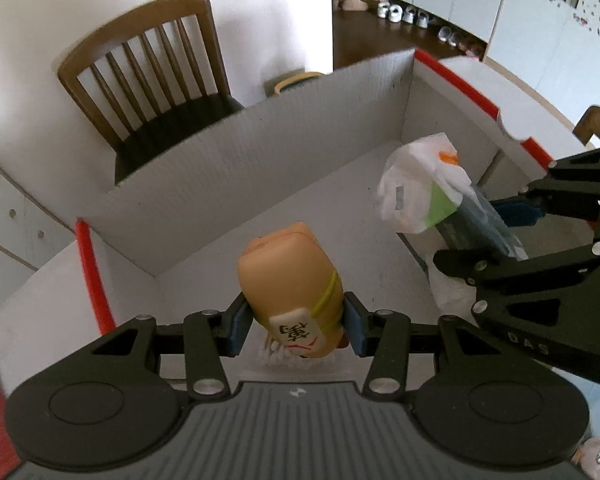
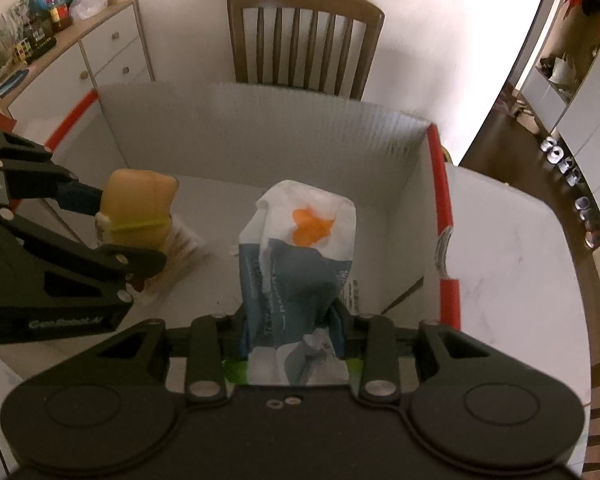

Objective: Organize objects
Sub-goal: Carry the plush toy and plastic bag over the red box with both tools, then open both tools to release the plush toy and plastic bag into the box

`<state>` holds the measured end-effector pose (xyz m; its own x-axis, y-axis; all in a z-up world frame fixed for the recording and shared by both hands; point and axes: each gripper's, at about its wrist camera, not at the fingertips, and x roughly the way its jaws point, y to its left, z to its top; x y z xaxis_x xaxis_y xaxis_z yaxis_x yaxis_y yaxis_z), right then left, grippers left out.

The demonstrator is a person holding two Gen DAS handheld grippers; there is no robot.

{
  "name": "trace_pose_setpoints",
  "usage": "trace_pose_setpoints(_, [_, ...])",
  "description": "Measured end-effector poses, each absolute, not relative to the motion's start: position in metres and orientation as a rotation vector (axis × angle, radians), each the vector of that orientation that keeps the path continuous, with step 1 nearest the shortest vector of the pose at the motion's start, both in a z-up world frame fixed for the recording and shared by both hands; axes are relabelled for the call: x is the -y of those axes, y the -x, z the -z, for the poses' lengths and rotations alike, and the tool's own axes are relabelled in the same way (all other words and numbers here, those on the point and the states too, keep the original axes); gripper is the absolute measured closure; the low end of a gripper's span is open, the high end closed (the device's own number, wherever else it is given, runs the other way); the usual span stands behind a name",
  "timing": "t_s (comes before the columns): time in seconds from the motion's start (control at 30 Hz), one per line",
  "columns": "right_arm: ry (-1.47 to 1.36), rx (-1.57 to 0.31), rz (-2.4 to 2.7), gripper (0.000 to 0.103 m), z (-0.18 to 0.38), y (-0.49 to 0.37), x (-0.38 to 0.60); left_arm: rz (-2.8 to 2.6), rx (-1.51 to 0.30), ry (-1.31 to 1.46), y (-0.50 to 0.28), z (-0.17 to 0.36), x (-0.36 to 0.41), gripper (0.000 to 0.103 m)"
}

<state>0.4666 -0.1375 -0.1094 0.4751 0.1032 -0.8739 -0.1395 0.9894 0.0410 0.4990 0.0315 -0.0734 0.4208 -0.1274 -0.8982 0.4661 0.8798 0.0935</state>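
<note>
Step in hand: loading box (image 2: pixel 260 136). Left gripper (image 1: pixel 294 326) pinches tan toy (image 1: pixel 288 280); right gripper (image 2: pixel 290 330) pinches tissue pack (image 2: pixel 300 256). Both items hang inside box walls, above box floor, toy to left, pack to right, apart.

Next move, judged: lower each to floor, spread jaws, withdraw upward clear of walls; keep grippers from colliding.

Surface: white worktop (image 2: pixel 500 240) carries open white box with red edging. Room: wooden chair (image 2: pixel 304 36) behind box, drawer cabinet (image 2: pixel 108 52) at left, shoes (image 1: pixel 404 14) on floor.
</note>
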Motion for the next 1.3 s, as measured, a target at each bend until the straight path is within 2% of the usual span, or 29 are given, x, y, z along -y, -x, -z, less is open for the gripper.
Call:
trace_pose_setpoints(0.27, [0.038, -1.088, -0.158, 0.066, 0.122, -0.47, 0.137, 0.391, -1.107, -0.369, -0.507, 0.081, -0.03, 0.055])
trace_pose_setpoints(0.5, [0.025, -1.097, -0.204, 0.051, 0.12, -0.465, 0.131, 0.393, -1.113, -0.372, -0.508, 0.084, -0.028, 0.054])
trace_pose_setpoints(0.73, [0.034, -1.073, -0.22, 0.047, 0.109, -0.447, 0.127, 0.382, -1.088, -0.375, -0.501, 0.083, -0.029, 0.04])
trace_pose_setpoints(0.9, [0.024, -1.04, -0.223, 0.04, 0.095, -0.442, 0.134, 0.383, -1.061, -0.367, -0.492, 0.071, -0.032, 0.039])
trace_pose_setpoints(1.3, [-0.014, -0.948, -0.214, 0.04, 0.042, -0.416, 0.163, 0.397, -0.988, -0.328, -0.453, 0.025, -0.033, 0.039])
